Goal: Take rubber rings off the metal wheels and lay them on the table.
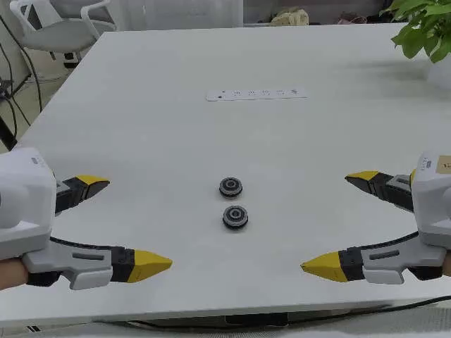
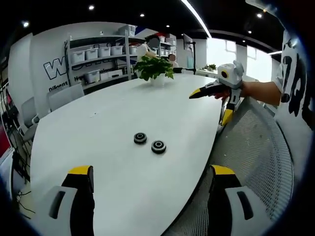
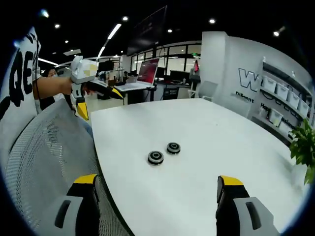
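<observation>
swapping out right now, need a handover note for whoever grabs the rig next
Left gripper: open, empty.
Right gripper: open, empty.
Far wheel and near wheel sit close together on the table, between the grippers, touched by neither.
Done: nothing; black rings look still on both.
Left: strip both rings, lay them on the table.

Bright, even light from ceiling spots, sharp. Soft shadows under wheels btwn left gripper & right gripper; fisheye-warped edges.
</observation>
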Demonstrator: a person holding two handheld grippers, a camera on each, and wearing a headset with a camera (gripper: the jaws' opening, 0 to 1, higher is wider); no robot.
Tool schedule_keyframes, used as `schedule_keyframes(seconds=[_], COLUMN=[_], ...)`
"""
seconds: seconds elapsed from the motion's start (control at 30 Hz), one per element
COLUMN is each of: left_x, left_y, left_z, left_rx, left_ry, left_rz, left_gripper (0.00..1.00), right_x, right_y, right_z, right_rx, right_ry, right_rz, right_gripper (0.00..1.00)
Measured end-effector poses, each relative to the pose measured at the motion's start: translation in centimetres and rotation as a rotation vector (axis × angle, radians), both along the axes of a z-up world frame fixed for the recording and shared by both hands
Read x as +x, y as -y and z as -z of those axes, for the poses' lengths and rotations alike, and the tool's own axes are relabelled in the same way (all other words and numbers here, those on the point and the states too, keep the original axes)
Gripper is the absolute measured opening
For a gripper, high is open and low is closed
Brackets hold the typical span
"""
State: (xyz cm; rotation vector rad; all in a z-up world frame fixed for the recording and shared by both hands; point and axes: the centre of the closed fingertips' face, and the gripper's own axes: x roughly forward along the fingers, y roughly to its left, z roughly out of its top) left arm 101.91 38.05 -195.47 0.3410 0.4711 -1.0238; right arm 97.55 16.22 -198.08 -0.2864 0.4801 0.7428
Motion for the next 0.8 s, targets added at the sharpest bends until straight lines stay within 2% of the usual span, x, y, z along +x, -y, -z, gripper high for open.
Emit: schedule_keyframes(seconds=[0.8], left_x=[0.19], left_y=[-0.28], left_z=[-0.22], left_rx=[0.0], left_ry=[0.009], left_rz=[-0.006], left_gripper=[0.95], right_x=[0.09], right_y=[0.08], right_z=[-0.19], right_rx=[0.002], right_ry=[0.009], right_rz=[0.003], right_gripper=[0.99])
